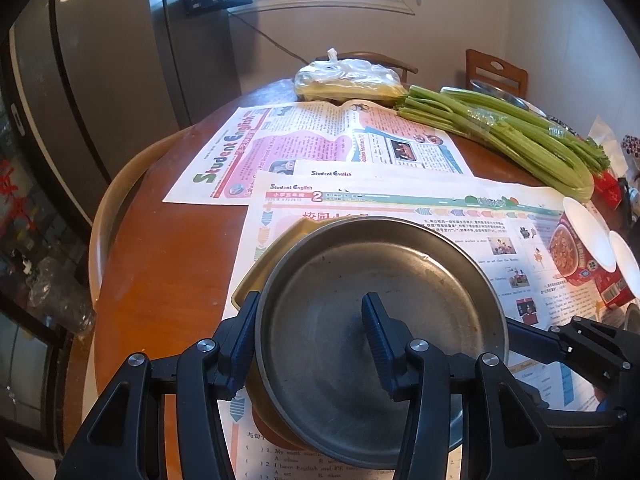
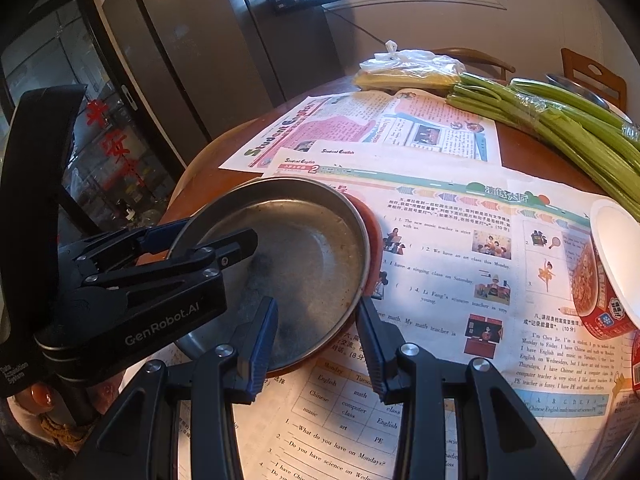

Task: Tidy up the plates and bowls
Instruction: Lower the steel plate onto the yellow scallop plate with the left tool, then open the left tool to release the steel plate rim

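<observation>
Two tongs straddle opposite edges of the round, shallow steel plate (image 1: 376,316), which rests on a plate of yellow and red beneath it, on newspapers spread over the round wooden worktop (image 1: 160,264). The left tongs (image 1: 310,344) stand partly open with the rim between the fingers, pads apparently not pressing; the right tongs (image 2: 316,340) stand narrower, rim between them, and I cannot tell whether they pinch. Only the right view shows the left tool's body; the left view alone shows the underplate's yellow corner.

plate (image 1: 360,280): dull, scuffed metal
counter (image 1: 160,280): glossy brown wood
newspapers (image 1: 320,148): matt printed paper
bag (image 1: 344,76): thin, crinkled clear plastic
noodle cup (image 2: 596,288): glossy printed wrap, smooth white lid
</observation>
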Action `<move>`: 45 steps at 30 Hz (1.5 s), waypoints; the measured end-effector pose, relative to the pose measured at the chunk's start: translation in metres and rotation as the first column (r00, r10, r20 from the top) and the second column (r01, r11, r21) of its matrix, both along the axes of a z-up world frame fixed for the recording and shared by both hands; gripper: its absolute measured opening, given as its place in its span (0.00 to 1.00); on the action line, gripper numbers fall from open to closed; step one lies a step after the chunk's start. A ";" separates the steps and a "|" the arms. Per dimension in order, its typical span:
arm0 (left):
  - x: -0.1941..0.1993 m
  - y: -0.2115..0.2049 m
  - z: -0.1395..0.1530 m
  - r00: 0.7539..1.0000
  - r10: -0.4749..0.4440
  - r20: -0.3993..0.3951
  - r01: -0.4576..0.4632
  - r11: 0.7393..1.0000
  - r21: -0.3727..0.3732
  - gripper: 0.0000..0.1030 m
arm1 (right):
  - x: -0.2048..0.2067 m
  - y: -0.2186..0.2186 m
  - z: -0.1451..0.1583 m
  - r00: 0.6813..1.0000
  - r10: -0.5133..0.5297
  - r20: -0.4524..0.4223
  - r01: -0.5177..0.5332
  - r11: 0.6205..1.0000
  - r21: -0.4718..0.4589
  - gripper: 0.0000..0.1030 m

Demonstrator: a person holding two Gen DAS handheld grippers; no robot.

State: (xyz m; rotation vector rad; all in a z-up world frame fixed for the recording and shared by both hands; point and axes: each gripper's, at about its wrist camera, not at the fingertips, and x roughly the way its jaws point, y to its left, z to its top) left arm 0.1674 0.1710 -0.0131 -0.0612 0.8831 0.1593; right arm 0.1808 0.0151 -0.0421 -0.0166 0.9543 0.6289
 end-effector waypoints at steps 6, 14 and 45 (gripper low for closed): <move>-0.002 -0.001 0.001 1.000 -0.010 0.000 0.010 1.000 -0.015 0.57 | -0.003 0.000 0.000 1.000 -0.015 -0.004 0.015 1.000 0.006 0.40; -0.009 -0.001 0.009 1.000 -0.011 0.017 0.011 1.000 -0.016 0.57 | -0.003 0.001 0.001 1.000 -0.016 -0.007 0.016 1.000 0.007 0.40; -0.029 0.059 0.004 0.998 0.062 0.005 -0.060 0.981 -0.184 0.60 | 0.008 0.013 0.002 0.998 -0.042 0.045 0.045 0.997 -0.057 0.40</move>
